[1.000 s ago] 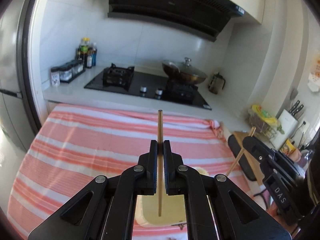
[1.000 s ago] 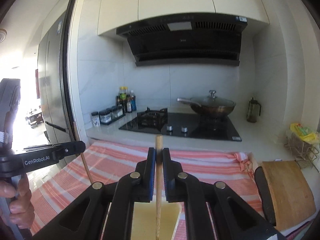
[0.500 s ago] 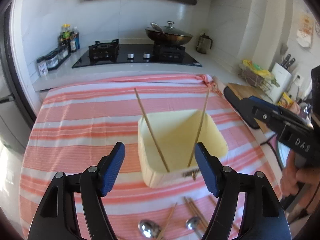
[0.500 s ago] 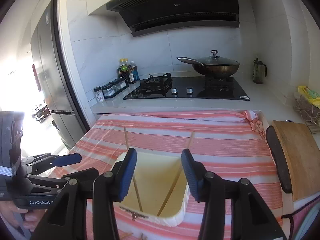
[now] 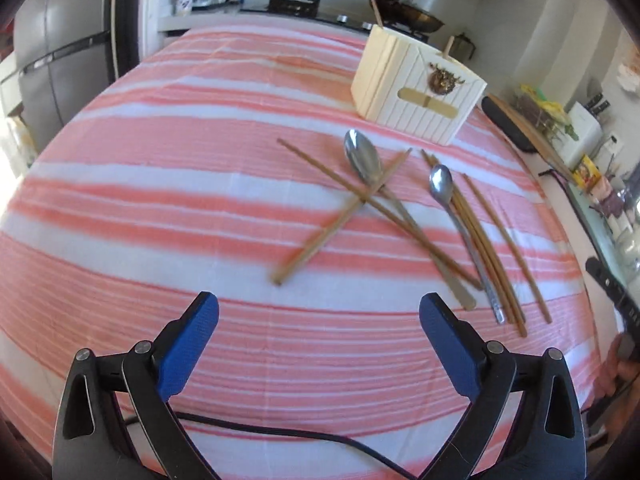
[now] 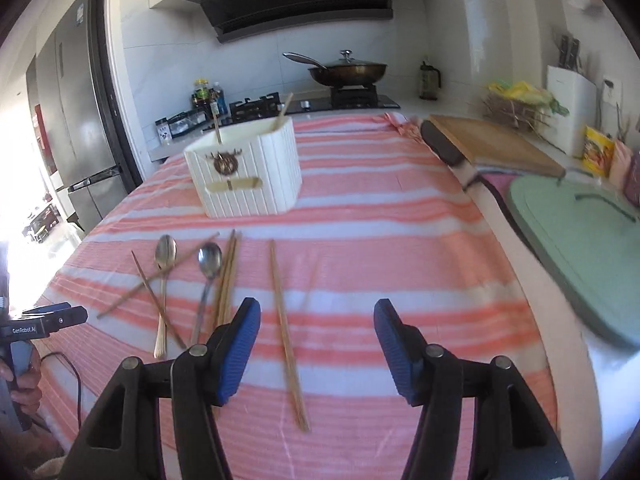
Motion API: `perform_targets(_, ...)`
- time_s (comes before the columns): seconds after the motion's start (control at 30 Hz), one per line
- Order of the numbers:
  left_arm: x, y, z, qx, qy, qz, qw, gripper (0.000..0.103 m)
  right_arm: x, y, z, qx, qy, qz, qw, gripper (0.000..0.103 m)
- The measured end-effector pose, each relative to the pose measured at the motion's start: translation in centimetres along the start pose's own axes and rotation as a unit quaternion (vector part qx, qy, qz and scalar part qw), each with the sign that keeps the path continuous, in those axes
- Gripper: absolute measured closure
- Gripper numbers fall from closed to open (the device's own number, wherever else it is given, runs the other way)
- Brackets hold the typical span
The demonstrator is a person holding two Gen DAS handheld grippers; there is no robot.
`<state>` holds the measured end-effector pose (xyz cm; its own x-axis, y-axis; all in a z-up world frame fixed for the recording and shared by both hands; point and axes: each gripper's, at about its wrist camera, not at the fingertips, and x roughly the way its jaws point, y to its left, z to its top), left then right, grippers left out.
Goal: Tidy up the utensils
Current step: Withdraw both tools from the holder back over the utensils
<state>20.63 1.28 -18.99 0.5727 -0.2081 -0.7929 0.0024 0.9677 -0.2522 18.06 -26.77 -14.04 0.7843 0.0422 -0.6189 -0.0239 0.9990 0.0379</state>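
Right wrist view: worktop (image 6: 360, 184) under a pink-and-white striped cloth (image 6: 380, 240), hob and lidded pan (image 6: 348, 70) beyond its far edge, wooden board (image 6: 496, 146) and green board (image 6: 580, 228) along its right edge. Cream ribbed box (image 6: 248, 170) stands toward the far edge, left of centre; two chopsticks (image 6: 284, 110) lean upright inside it, tips above the rim. Between box and near edge, loose utensils lie flat on the cloth: two spoons (image 6: 208, 260), bowls toward the box; two crossed chopsticks over the left spoon's handle; a tight bundle of chopsticks just right of the second spoon; one single chopstick (image 6: 286, 332) apart to the right, running toward the near edge.

Right gripper (image 6: 318, 328): jaws partly apart, just been opening, nothing between the pads; the single chopstick lies on the cloth below the gap, nearer the left pad.

Left wrist view: left gripper (image 5: 318, 318) above the near edge, jaws wide, just been opening, empty. The crossed chopsticks (image 5: 340, 212) lie ahead of it, box (image 5: 416, 88) farther off.
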Motion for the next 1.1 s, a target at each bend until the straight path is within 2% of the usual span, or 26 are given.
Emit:
perform_targets(0.13,0.3,-1.0,-1.1,0.020,-0.003,0.017,0.9996,0.002,-0.4,-0.8,-3.1,-0.001,0.017,-0.028,0.999,0.043)
perform_targets(0.27,0.8,-1.5,-1.8,0.031,0.014,0.030,0.9990,0.001,-1.2,-0.4,-4.2,0.007,0.011,-0.026,1.000,0.043)
perform_targets(0.5,-0.3,-0.3,-2.6,-0.007,0.012,-0.010,0.9999,0.001,-1.5,1.2,-4.8,-0.005,0.009,-0.016,1.000,0.043)
perform_targets(0.73,-0.4,0.4,-2.7,-0.011,0.013,0.019,0.9997,0.001,-1.4,1.9,-4.8,-0.013,0.005,-0.007,1.000,0.043)
perform_targets(0.97,-0.6,1.6,-2.0,-0.040,0.014,0.040,0.9983,0.001,-2.0,0.2,-5.1,0.007,-0.001,-0.016,1.000,0.043)
perform_targets(1.1,-0.3,1.2,-1.1,-0.050,0.018,0.034,0.9980,0.002,-1.5,-0.7,-5.0,0.016,0.009,-0.020,1.000,0.043)
